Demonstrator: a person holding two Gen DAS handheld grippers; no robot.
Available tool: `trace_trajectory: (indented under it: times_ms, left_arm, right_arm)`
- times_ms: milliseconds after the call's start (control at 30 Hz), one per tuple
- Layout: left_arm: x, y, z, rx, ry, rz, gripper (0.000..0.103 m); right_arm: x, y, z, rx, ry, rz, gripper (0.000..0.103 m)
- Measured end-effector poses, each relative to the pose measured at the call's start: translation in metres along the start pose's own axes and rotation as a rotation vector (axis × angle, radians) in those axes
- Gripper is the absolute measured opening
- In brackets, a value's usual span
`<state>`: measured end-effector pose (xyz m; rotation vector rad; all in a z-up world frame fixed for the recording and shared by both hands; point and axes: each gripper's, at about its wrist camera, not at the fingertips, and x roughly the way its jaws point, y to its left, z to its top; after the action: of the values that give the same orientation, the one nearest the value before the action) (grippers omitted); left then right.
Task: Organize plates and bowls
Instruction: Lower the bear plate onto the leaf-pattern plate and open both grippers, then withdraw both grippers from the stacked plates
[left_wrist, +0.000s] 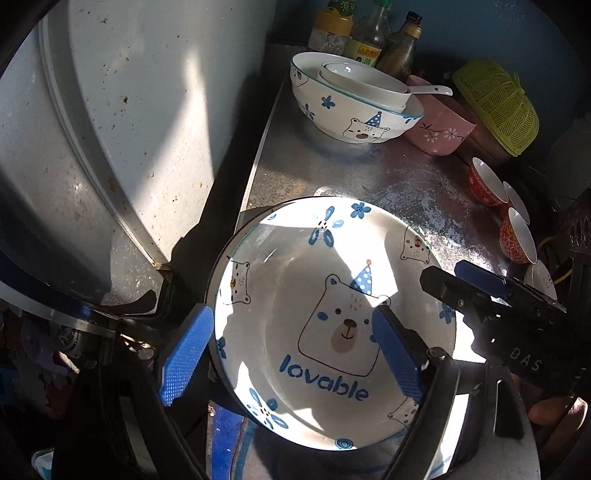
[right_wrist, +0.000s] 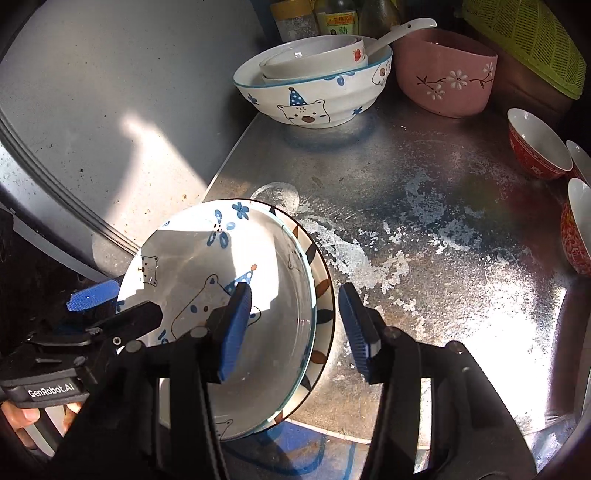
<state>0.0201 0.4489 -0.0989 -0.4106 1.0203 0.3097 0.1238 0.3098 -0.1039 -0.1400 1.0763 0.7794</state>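
From the left wrist, the left hand-held gripper (left_wrist: 291, 354) stands open over the left rim of the bear plate (left_wrist: 332, 321), one blue pad outside the rim and the other over the plate's middle, neither pressing on it. The plate lies on the metal surface (left_wrist: 406, 184) at its near left corner. The right hand-held gripper (left_wrist: 461, 280) reaches in from the right, at the plate's right edge. Farther back a large bear bowl (left_wrist: 354, 110) holds smaller white bowls, with a pink bowl (left_wrist: 439, 133) just beside it.

From the right wrist, the right hand-held gripper (right_wrist: 295, 328) is open astride the plate's right rim, one pad over the plate, the other over the bare surface. The bear plate sits on a brown-leaf plate (right_wrist: 321, 295). Red bowls (right_wrist: 535, 147) stand at the right edge.
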Motion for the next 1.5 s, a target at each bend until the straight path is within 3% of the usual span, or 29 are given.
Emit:
trace_trajectory:
  times_ms: [33, 100, 167, 367, 867, 1500]
  left_arm:
    - [-0.003, -0.001, 0.001, 0.000, -0.008, -0.006, 0.089]
    - [-0.007, -0.002, 0.005, -0.002, -0.017, -0.003, 0.090]
    - [-0.009, -0.004, 0.006, 0.000, -0.019, 0.008, 0.097]
    - [-0.017, -0.014, 0.001, 0.014, -0.032, 0.025, 0.099]
    - [-0.019, -0.078, 0.005, 0.118, -0.054, -0.041, 0.103]
    - [-0.005, -0.185, 0.008, 0.309, -0.019, -0.217, 0.103]
  right_arm:
    - [-0.005, 0.001, 0.002, -0.001, -0.025, 0.002, 0.089]
    - [-0.011, -0.001, 0.004, 0.008, -0.039, 0.000, 0.089]
    - [-0.015, -0.004, 0.004, 0.012, -0.031, 0.000, 0.091]
    - [-0.028, -0.018, -0.006, 0.041, -0.034, -0.033, 0.103]
    - [-0.087, -0.075, -0.034, 0.159, -0.080, -0.121, 0.103]
    - [-0.162, -0.151, -0.079, 0.409, -0.186, -0.255, 0.103]
